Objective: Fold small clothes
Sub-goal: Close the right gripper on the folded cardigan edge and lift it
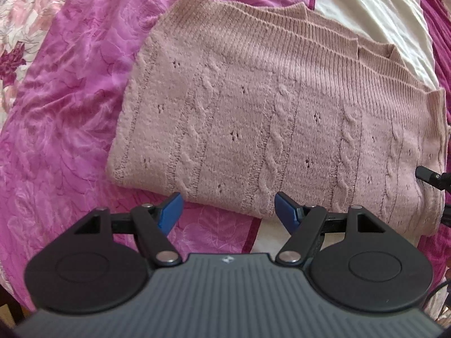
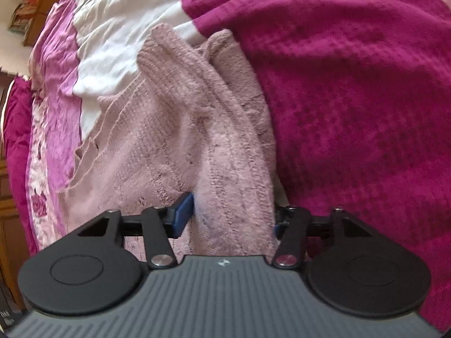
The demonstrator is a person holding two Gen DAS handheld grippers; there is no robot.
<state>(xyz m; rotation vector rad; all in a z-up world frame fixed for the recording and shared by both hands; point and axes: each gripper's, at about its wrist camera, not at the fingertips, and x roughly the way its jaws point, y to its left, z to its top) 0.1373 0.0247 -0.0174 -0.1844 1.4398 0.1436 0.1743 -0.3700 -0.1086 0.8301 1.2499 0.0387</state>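
A dusty-pink cable-knit sweater (image 1: 267, 118) lies folded on the bed, its ribbed hems stacked along the far edge. My left gripper (image 1: 228, 211) is open and empty, its blue fingers (image 1: 170, 211) spread just above the sweater's near edge. In the right wrist view the same sweater (image 2: 174, 129) has a thick fold of knit (image 2: 234, 197) lying between the spread blue fingers (image 2: 184, 214) of my right gripper (image 2: 232, 219). The right finger is mostly hidden behind the fold. A black part of the right gripper (image 1: 428, 176) shows at the sweater's right edge.
The bed has a pink floral bedspread (image 1: 62, 112) on the left, a white sheet (image 1: 380, 14) behind the sweater and a magenta textured blanket (image 2: 352, 98) on the right. Wooden furniture (image 2: 8, 191) stands past the bed's left edge.
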